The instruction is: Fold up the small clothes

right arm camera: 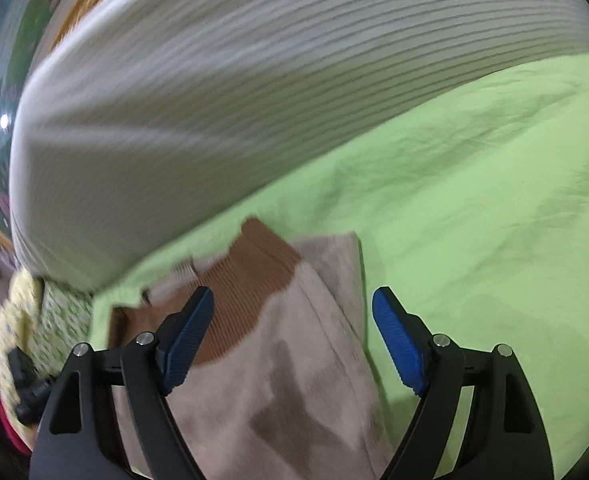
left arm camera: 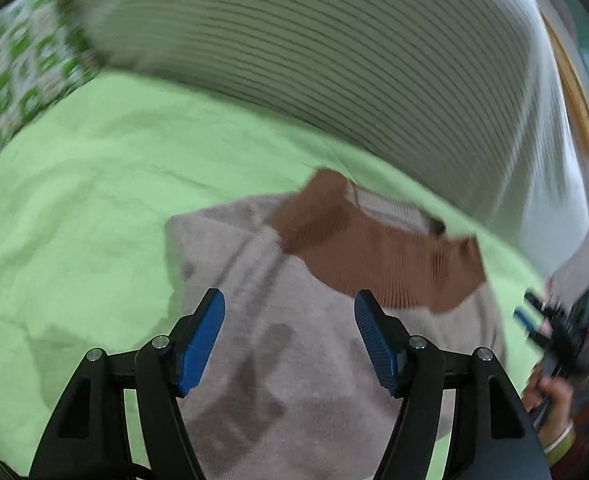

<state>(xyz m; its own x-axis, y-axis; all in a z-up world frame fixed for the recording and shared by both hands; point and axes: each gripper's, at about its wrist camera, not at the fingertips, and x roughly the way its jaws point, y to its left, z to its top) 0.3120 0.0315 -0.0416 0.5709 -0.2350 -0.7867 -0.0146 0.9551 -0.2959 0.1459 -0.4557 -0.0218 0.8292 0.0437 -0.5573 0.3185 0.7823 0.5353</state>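
Left gripper: our left gripper (left arm camera: 289,336) hangs spread wide, blue pads (left arm camera: 202,344) well apart, nothing between them; it hovers over the sweater.
Right gripper: our right gripper (right arm camera: 293,338) is spread wide too, empty, with one pad (right arm camera: 186,340) over the brown collar and the other pad over green sheet; in the left view we also catch it at the far right edge (left arm camera: 534,320), blurred, in a hand (left arm camera: 550,396).
Sweater: the beige sweater (left arm camera: 306,360) lies flat on the sheet, right below both tools; in the right view (right arm camera: 278,400) it fills the lower middle. We see a darker patch on its front, too smeared to read.
Collar: a ribbed brown collar (left arm camera: 374,256) sits at the sweater's far end, toward the mattress; in the right view (right arm camera: 246,300) it lies just beyond the inner pad.
Sheet: a wrinkled light-green sheet (left arm camera: 74,208) covers everything under the sweater and spreads away on all sides (right arm camera: 474,200).
Mattress: a striped white mattress (left arm camera: 334,48) stands along the far edge of the sheet, blurred in both views (right arm camera: 214,100).
Cloth: a green-and-white patterned cloth (left arm camera: 10,64) lies at the sheet's far left corner.
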